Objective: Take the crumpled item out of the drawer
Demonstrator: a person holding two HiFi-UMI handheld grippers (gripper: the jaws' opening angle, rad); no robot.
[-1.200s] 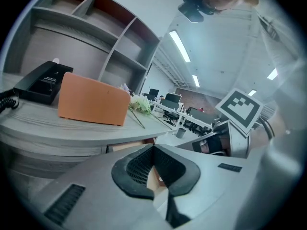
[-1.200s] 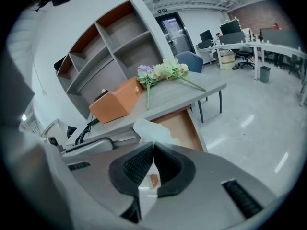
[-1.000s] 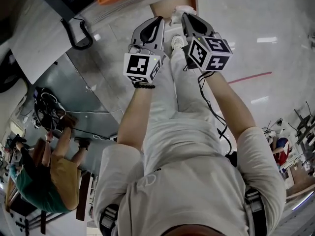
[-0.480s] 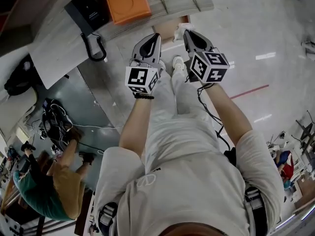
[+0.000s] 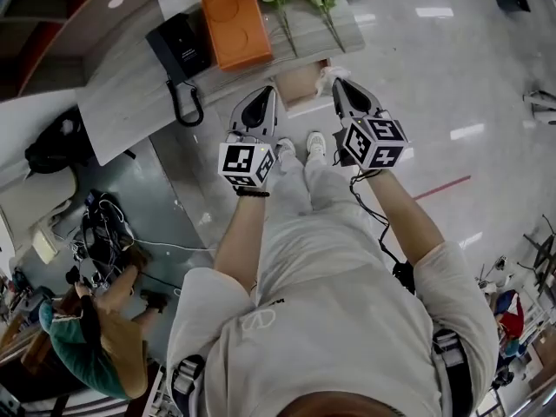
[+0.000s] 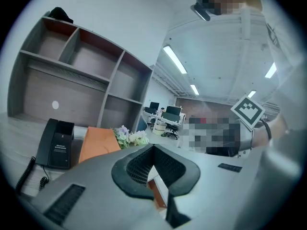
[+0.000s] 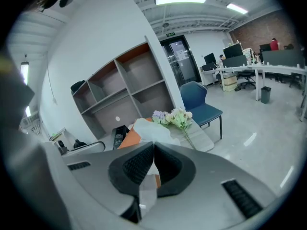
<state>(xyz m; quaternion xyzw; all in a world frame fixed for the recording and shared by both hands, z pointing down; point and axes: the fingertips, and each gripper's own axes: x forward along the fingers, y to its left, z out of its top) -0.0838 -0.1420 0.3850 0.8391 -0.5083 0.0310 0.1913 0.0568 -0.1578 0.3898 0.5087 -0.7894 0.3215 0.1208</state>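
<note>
Two tools (image 5: 267,94) (image 5: 340,83), one telephone (image 5: 178,46), one orange box (image 5: 234,23), one crumpled item (image 7: 149,128)

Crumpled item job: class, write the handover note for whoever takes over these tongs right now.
Left tongs: shut, empty.
Right tongs: shut on the white crumpled item.
Drawer: open under the desk edge.
Done: item gripped and apparently raised out of the drawer.
Left: set the item down somewhere, then close the drawer if wanted.
</note>
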